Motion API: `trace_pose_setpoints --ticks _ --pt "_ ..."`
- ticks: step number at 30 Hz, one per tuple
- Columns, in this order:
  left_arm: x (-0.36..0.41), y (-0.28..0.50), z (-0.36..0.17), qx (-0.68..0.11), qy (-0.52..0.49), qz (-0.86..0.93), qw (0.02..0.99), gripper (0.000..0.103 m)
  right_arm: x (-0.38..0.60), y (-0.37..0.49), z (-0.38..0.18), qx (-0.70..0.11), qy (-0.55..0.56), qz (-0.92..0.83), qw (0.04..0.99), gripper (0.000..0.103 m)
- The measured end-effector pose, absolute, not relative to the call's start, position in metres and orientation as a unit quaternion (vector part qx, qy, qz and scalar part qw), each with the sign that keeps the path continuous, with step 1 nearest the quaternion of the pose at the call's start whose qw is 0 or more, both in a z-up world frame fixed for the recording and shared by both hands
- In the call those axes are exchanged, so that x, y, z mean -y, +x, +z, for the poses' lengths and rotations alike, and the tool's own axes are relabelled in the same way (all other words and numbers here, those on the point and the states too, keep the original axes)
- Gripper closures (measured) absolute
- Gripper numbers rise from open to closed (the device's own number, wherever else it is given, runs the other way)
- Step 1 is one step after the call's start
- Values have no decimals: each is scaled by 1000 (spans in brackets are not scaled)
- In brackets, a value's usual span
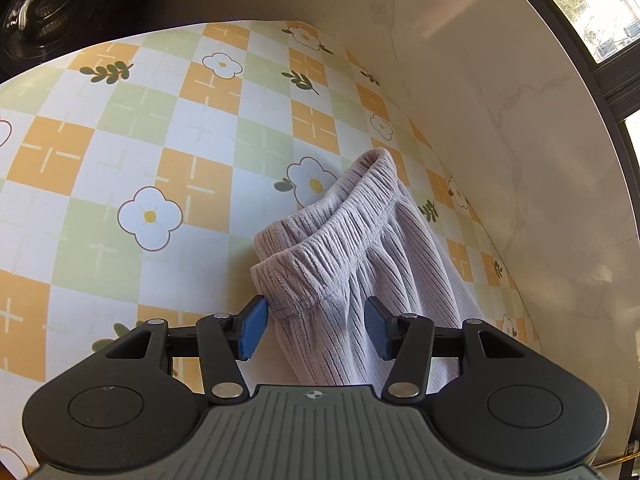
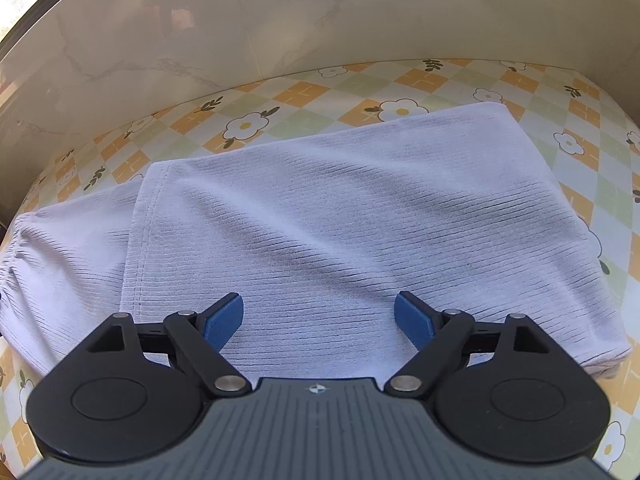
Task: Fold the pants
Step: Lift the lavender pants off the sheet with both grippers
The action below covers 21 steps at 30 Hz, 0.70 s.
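Pale lilac ribbed pants (image 2: 320, 208) lie folded on a checked, flowered tablecloth (image 2: 580, 152). The leg hem (image 2: 138, 240) is laid over the upper part, and the gathered waistband (image 2: 16, 248) shows at the far left. My right gripper (image 2: 318, 316) hangs open above the folded legs, its blue pads wide apart and off the cloth. In the left wrist view the elastic waistband (image 1: 320, 236) rises in a bunched fold. My left gripper (image 1: 314, 322) stands open astride the waistband's near corner. Fabric lies between its pads, and neither pad presses on it.
A glossy marble-look wall (image 1: 500, 100) runs along the table's far side close behind the pants, with a window (image 1: 600, 0) above it. A dark glassy object (image 1: 40, 8) stands beyond the table's left end. Bare tablecloth (image 1: 120, 140) spreads to the left of the waistband.
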<state>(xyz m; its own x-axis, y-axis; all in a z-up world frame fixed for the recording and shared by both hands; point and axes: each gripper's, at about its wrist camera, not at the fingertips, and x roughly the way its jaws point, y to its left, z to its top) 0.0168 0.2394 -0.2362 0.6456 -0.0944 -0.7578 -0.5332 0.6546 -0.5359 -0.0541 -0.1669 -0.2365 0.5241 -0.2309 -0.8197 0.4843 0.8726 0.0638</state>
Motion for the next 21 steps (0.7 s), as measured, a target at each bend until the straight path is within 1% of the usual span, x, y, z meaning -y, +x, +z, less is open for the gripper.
trace_pose_setpoints --ticks 4,9,11,12,13,14,17,21 --pt "-237 23 -242 -405 -381 141 819 48 167 -53 -239 -443 144 -203 861 14" --pt "-234 30 -248 -399 -365 159 826 48 165 -49 -242 -447 140 -197 861 8" --pt "-233 34 -247 -398 -360 167 827 49 164 -48 -243 -449 138 -195 861 6" --pt "-232 36 -246 -400 -353 175 827 53 164 -48 -243 -451 135 -194 861 6" --pt "-231 38 -246 -407 -341 182 828 63 163 -47 -244 -454 130 -193 860 6" --pt "-230 39 -245 -411 -334 186 828 67 162 -46 -244 -457 126 -192 859 6" --pt "-232 37 -243 -403 -343 193 826 71 158 -44 -242 -465 118 -188 857 6" --pt "-239 28 -238 -387 -353 206 827 74 144 -42 -234 -457 98 -175 867 6"
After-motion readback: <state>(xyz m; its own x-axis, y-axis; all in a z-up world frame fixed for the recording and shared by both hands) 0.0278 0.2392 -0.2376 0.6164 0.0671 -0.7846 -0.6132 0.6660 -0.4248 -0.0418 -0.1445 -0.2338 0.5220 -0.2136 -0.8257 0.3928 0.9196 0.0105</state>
